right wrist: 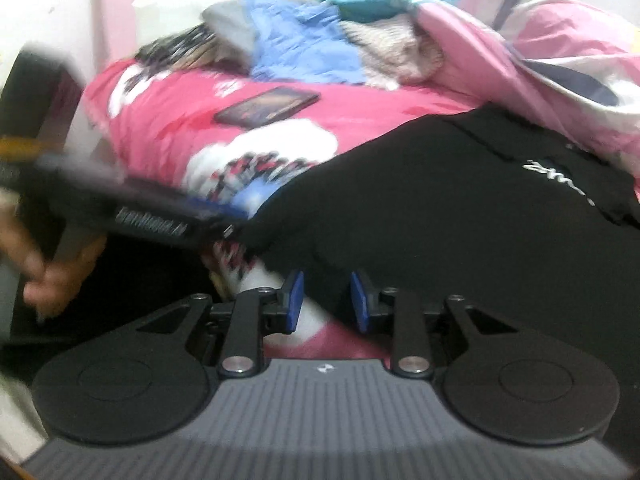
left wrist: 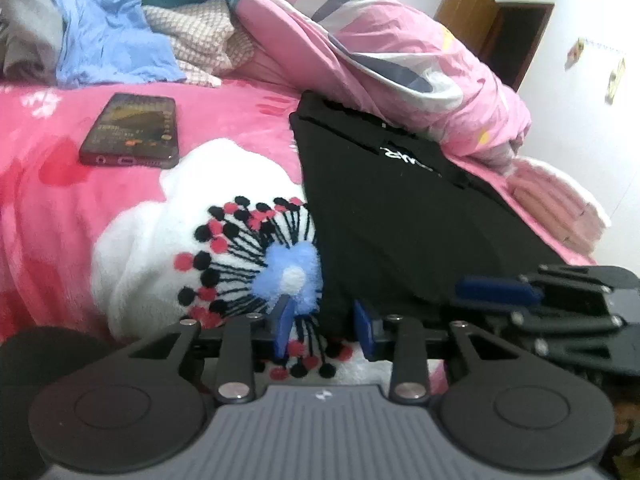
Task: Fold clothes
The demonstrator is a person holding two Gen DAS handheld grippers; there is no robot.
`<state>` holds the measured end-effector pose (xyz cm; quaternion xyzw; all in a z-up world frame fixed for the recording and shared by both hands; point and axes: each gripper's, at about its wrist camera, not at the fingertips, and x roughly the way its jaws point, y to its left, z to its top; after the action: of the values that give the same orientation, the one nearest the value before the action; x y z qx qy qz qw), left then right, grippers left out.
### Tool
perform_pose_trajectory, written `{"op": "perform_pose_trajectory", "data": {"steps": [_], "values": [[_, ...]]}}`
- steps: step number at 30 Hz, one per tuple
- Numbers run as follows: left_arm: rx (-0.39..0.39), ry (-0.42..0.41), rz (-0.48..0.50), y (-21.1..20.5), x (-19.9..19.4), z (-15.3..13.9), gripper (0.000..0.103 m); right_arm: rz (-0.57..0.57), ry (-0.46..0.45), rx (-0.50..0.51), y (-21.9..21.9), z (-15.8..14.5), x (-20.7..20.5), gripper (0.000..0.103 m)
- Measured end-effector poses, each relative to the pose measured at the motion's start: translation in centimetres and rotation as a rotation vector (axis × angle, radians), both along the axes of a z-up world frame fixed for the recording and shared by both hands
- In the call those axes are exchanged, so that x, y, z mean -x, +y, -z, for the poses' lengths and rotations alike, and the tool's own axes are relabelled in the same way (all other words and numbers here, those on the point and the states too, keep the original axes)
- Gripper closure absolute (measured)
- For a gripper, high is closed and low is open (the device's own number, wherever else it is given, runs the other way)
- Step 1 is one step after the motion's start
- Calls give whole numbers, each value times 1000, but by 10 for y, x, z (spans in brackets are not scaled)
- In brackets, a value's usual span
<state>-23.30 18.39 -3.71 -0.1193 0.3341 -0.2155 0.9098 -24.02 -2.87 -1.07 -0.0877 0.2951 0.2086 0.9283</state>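
A black garment (left wrist: 400, 208) with a white logo lies folded on the pink flowered blanket (left wrist: 48, 200), its far end against a rumpled pink quilt (left wrist: 380, 40). My left gripper (left wrist: 324, 330) sits at the garment's near left corner, blue pads apart, with the cloth's edge and the blanket showing between them. My right gripper (left wrist: 492, 292) lies low over the garment's near right side. In the right wrist view the right gripper (right wrist: 327, 300) is open, the edge of the black garment (right wrist: 440, 220) reaching into the gap. The left gripper (right wrist: 192, 220) is blurred at the left, held by a hand (right wrist: 52, 276).
A phone (left wrist: 132, 130) lies face up on the blanket beyond the left gripper. A light blue garment (left wrist: 108, 40), checked cloth and other clothes are heaped at the far side. A brown door (left wrist: 500, 32) stands at the back right. The bed edge drops off at the left (right wrist: 92, 128).
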Motion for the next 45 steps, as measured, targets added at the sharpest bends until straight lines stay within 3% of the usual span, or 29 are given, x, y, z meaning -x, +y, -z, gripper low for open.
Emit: {"op": "perform_pose_trajectory", "data": {"steps": [5, 12, 18, 20, 22, 24, 28, 30, 32, 33, 40, 45], "values": [[81, 26, -10, 12, -3, 4, 78, 1, 30, 14, 17, 12, -16, 77], [98, 14, 7, 16, -3, 5, 78, -60, 71, -30, 19, 7, 4, 78], [104, 2, 18, 18, -1, 4, 78, 147, -16, -167, -37, -27, -8, 78], [102, 2, 27, 17, 0, 0, 68, 224, -56, -168, -55, -35, -22, 77], [70, -16, 35, 13, 2, -6, 58, 275, -98, -134, -70, -41, -39, 72], [-1, -50, 44, 3, 2, -15, 52, 303, -107, -117, -85, -45, -68, 48], [-89, -36, 30, -13, -13, -30, 44, 307, -70, -66, -103, -30, -142, 31], [-104, -29, 31, -19, -20, -35, 42, 341, -43, -14, -106, -14, -175, 18], [-125, -27, 28, -24, -25, -38, 38, 362, 5, 43, -108, 4, -199, 12], [-139, -28, 26, -27, -27, -40, 38, 378, 33, 74, -108, 13, -210, 1], [-138, 7, 45, -32, -34, -38, 37, 394, 50, -19, -119, 23, -207, 1], [-149, 1, 68, -30, -36, -44, 37, 396, 57, -15, -119, 21, -210, 1]]}}
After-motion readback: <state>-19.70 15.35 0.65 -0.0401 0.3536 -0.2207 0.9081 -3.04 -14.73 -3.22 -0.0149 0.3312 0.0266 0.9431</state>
